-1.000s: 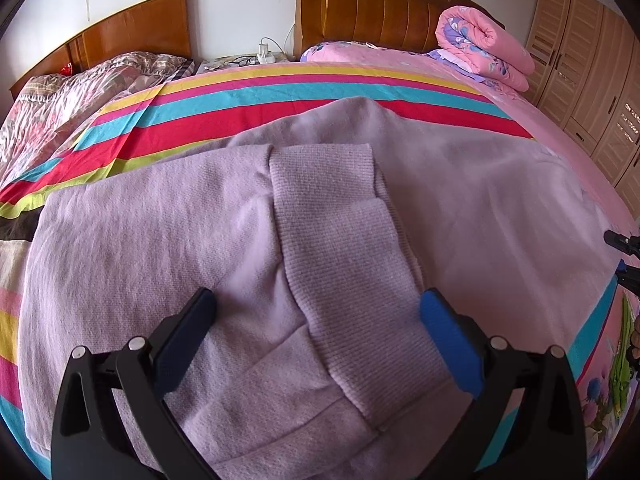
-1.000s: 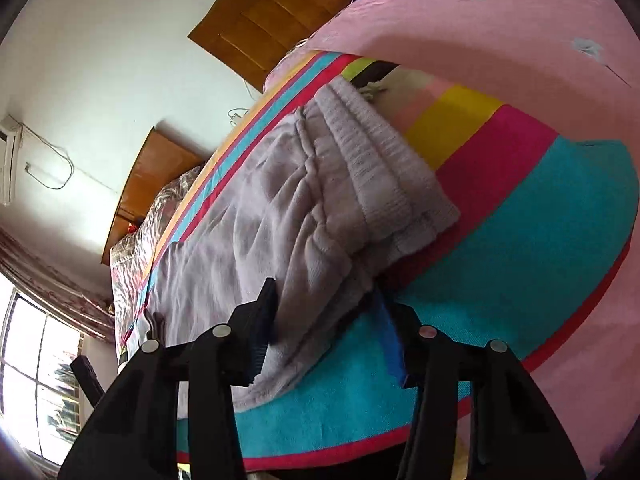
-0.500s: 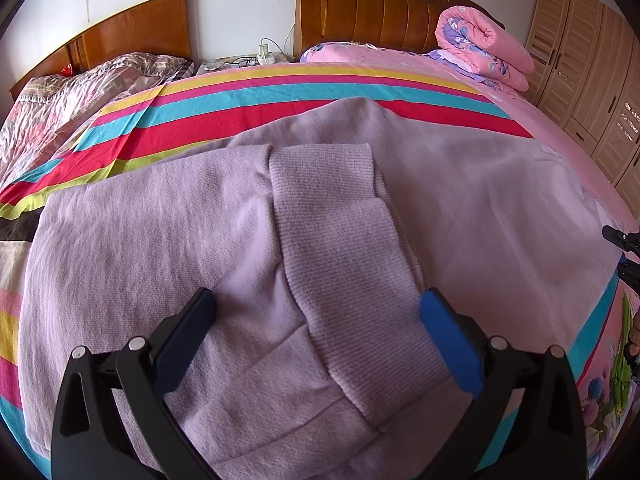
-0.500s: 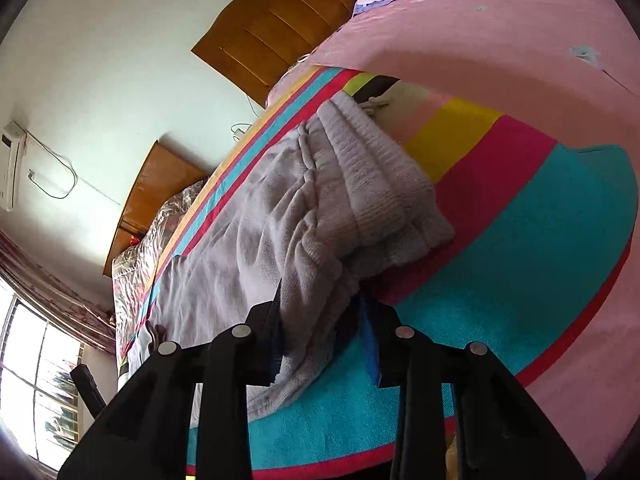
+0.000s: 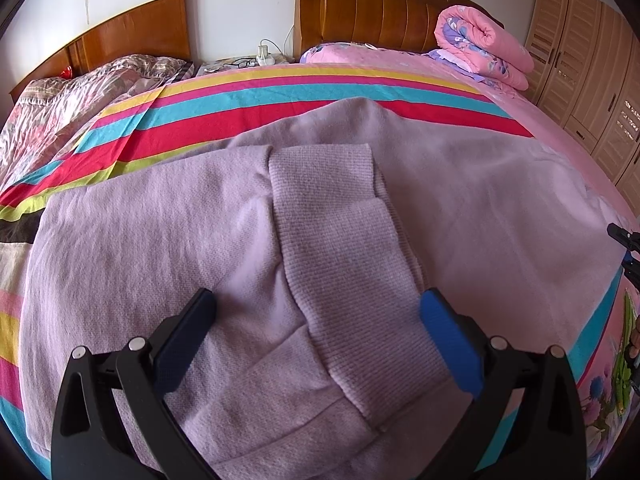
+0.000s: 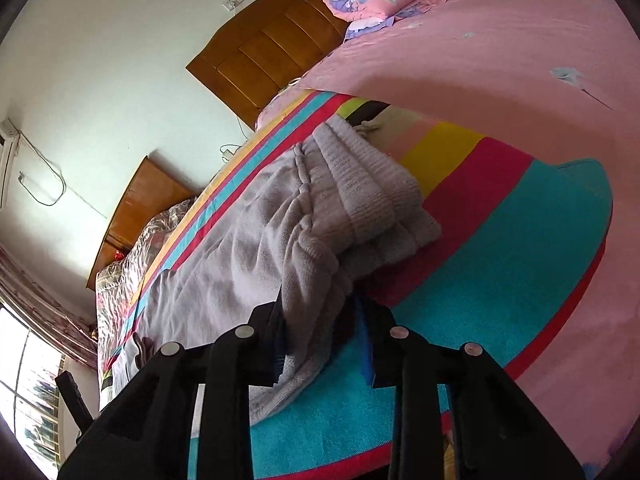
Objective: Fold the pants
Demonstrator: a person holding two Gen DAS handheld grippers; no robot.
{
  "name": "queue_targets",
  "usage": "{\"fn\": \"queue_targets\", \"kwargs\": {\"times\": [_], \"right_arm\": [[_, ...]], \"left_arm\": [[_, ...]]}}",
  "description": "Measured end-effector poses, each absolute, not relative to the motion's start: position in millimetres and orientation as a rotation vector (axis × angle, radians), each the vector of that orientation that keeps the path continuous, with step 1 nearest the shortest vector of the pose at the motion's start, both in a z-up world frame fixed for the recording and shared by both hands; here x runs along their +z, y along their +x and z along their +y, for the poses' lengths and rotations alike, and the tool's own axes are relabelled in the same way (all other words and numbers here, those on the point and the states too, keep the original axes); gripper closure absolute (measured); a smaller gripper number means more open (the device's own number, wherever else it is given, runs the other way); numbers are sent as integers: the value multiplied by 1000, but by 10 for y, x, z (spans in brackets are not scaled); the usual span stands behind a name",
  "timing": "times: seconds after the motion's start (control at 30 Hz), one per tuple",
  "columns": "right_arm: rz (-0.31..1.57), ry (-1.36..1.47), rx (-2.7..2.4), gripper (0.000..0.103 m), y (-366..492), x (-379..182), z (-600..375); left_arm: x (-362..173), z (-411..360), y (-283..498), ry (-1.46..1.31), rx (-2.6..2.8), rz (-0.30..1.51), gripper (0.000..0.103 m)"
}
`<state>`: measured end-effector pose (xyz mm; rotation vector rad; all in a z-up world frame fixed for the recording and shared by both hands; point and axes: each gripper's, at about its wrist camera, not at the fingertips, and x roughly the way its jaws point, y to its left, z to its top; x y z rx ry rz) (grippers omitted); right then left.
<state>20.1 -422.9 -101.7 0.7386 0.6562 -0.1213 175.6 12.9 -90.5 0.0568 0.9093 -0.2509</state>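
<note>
Spread flat across the striped blanket of red, teal, yellow and pink bands (image 5: 224, 100) on the pink-sheeted bed (image 6: 500, 52): soft lilac fleece pants (image 5: 160, 232) with ribbed knit cuffs (image 5: 340, 216), filling the middle of the left wrist view. Folded over the main cloth there, one leg, its ribbed cuff running from centre toward 5 o'clock. Hovering above that cloth at 6 o'clock, the left gripper (image 5: 318, 320), black frame with blue pads, jaws standing wide apart, the ribbed cuff lying under the gap, neither pad pressing on it as far as can be seen. In the right wrist view, the same pants stretching from centre toward 8 o'clock, ribbed waistband end bunched at centre. At 6 o'clock there, the right gripper (image 6: 320, 320), jaws just drawn closer and now clamped on a gathered edge of the lilac fleece, cloth pinched between the pads and pulled up in folds off the blanket. At 3 o'clock of the left wrist view, only a dark tip of the right gripper at the frame edge. Toward 1 o'clock, a rolled pink floral quilt (image 5: 484, 46) against the brown wooden headboard (image 5: 384, 12). At 2 to 3 o'clock, a light wooden wardrobe (image 5: 592, 76). At 10 o'clock, a second bed with patterned pinkish cover (image 5: 80, 92).
</note>
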Motion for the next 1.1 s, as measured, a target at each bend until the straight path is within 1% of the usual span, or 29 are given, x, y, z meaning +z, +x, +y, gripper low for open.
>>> {"fn": "queue_targets", "kwargs": {"times": [0.07, 0.13, 0.2, 0.27, 0.33, 0.4, 0.47, 0.53, 0.63, 0.73, 0.77, 0.83, 0.93, 1.03, 1.1], "right_arm": [[656, 716, -124, 75, 227, -989, -4212], [657, 763, -116, 75, 246, -1016, -4256], [623, 732, -106, 75, 266, -851, -4197], [581, 614, -86, 75, 361, -486, -3985], [520, 450, -32, 76, 502, -24, -3569], [478, 258, 55, 76, 673, 340, -2936], [450, 49, 156, 76, 799, 518, -2137], [448, -179, 266, 76, 852, 443, -1241], [491, -510, 425, 77, 754, -104, -93], [575, -739, 580, 84, 536, -828, 538], [558, -784, 562, 85, 460, -977, 617], [510, -797, 523, 84, 360, -1018, 618], [467, -757, 514, 85, 366, -886, 518], [388, -741, 488, 85, 273, -750, 468], [344, -727, 474, 85, 213, -655, 454]], "left_arm": [[-906, 127, 1756, 57, -250, 909, 1], [-902, 113, 1762, 61, -248, 912, 1], [-849, 162, 1773, 27, -269, 926, 1], [-666, 395, 1742, -108, -321, 904, 1], [-396, 750, 1660, -200, -285, 826, 1], [-137, 1153, 1565, -248, -199, 753, 1], [42, 1561, 1440, -307, -126, 700, 1], [119, 1923, 1299, -363, -78, 673, 1], [63, 2301, 1096, -410, -28, 680, 1], [-127, 2530, 937, -462, -49, 719, 1], [-190, 2578, 901, -481, -67, 730, 1], [-302, 2632, 844, -525, -130, 747, 1], [-390, 2614, 856, -625, -254, 760, 1], [-401, 2433, 953, -712, -423, 783, 1], [-421, 2246, 1078, -747, -519, 842, 1]]}}
